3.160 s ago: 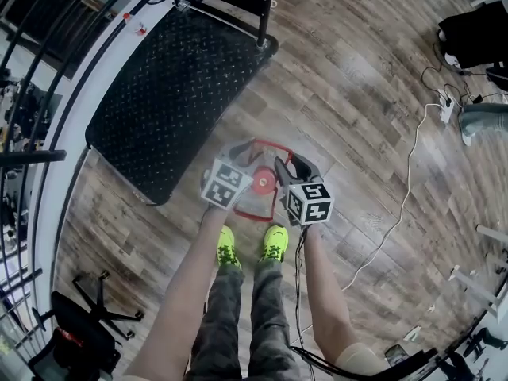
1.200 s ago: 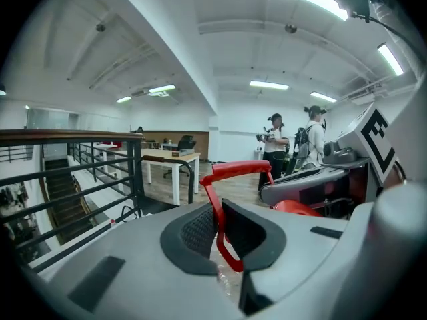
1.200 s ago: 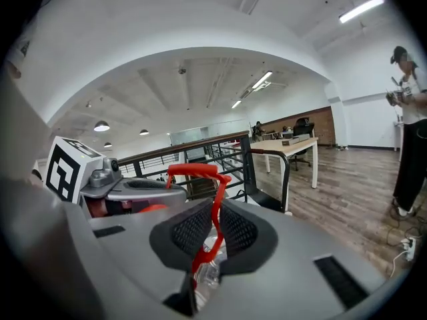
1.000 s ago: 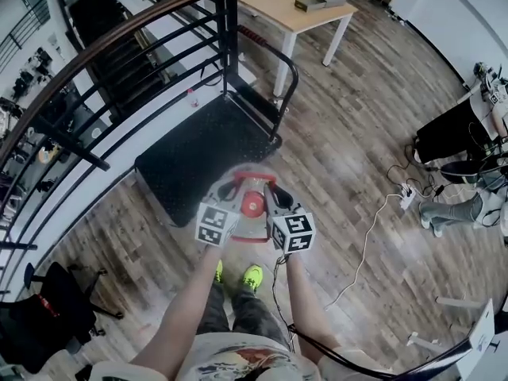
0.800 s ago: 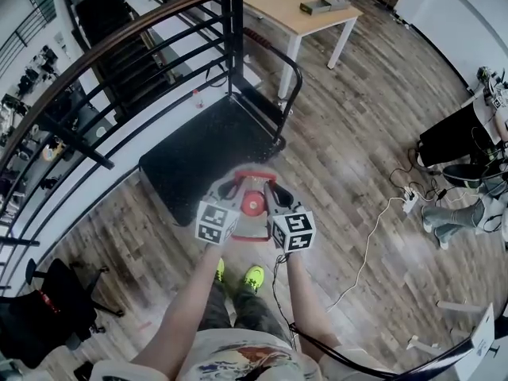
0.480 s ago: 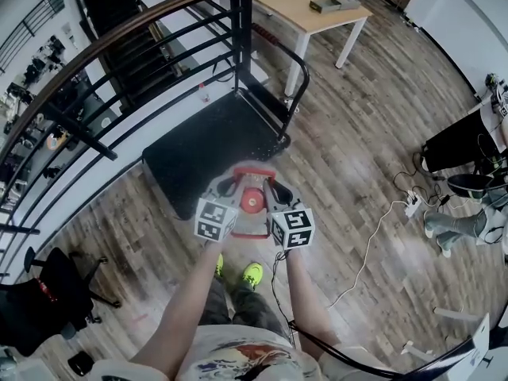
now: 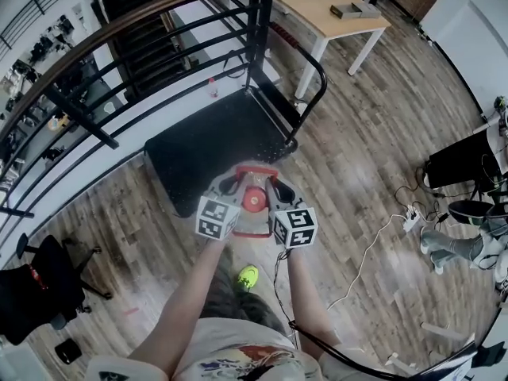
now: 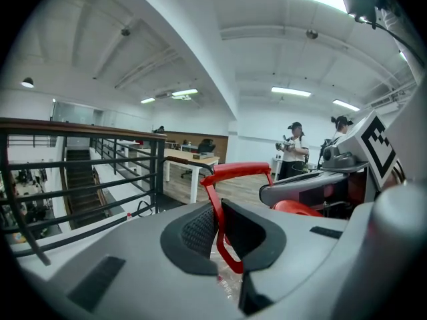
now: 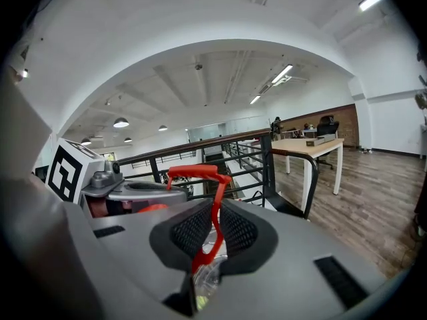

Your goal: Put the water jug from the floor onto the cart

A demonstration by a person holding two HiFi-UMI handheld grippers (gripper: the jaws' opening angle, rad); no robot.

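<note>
head view: my left gripper [image 7: 228,189] and right gripper [image 7: 278,190] each pinch side bar of red handle [image 7: 254,169]. water jug [image 7: 252,203] hangs off floor, just short of cart [image 7: 206,145] near edge. likely heavy; handle looks like thin stiff plastic and could slip. best hold is both sides, level.

Left gripper [image 8: 219,231], jaws tight on the red jug handle [image 8: 241,171], black railing [image 8: 158,172] behind.

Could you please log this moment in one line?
left claw: shut on red plastic handle | right claw: shut on same handle | clear water jug with red cap: held off wooden floor | black flat cart: bare
</note>
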